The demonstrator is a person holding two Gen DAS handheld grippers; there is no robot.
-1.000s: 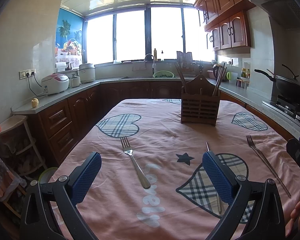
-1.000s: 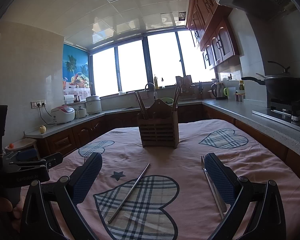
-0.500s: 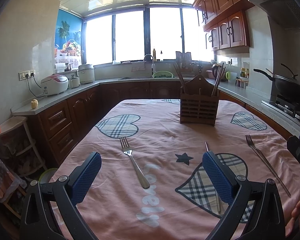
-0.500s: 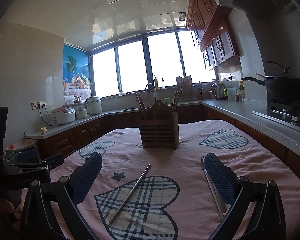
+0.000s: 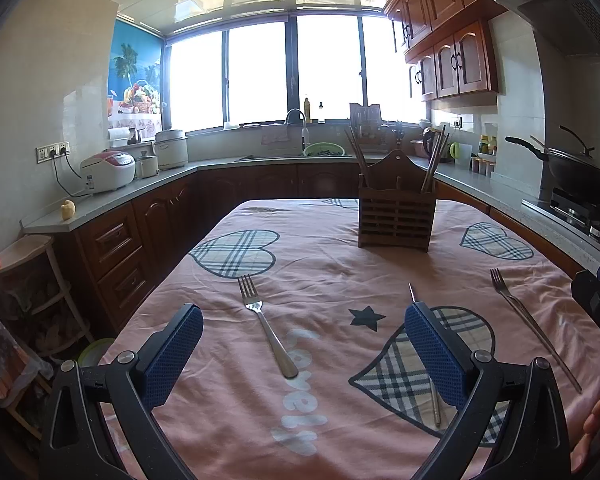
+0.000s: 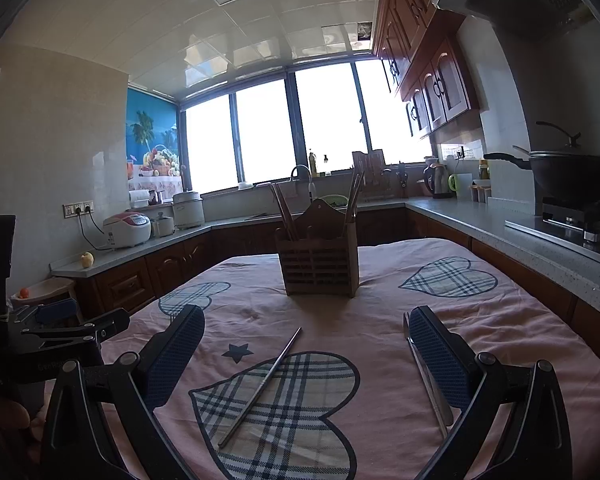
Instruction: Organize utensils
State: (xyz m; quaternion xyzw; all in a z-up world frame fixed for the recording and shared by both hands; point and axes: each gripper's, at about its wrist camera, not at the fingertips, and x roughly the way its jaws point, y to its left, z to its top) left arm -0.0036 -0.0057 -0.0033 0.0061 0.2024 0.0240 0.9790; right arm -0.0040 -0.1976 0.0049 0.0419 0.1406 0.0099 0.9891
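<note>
A wooden utensil holder (image 5: 395, 216) (image 6: 319, 261) with chopsticks sticking out stands at the far middle of the pink tablecloth. In the left wrist view a fork (image 5: 266, 328) lies between the fingers of my open left gripper (image 5: 303, 316). A metal chopstick (image 5: 433, 400) is partly hidden behind its right finger, and a second fork (image 5: 534, 330) lies further right. In the right wrist view the chopstick (image 6: 262, 384) lies on a plaid heart between the fingers of my open right gripper (image 6: 305, 314). The second fork (image 6: 428, 384) runs along its right finger. Neither gripper holds anything.
The table (image 5: 324, 264) is ringed by dark wood counters. A rice cooker (image 5: 107, 171) sits on the left counter, a sink (image 5: 324, 150) at the back, and a wok (image 5: 580, 178) on the stove at the right. A small shelf (image 5: 24, 280) stands near the left corner. A hand (image 5: 594, 428) shows at the right edge.
Both grippers stay open and almost still. The views have drifted only very slightly, and no utensil has moved.
</note>
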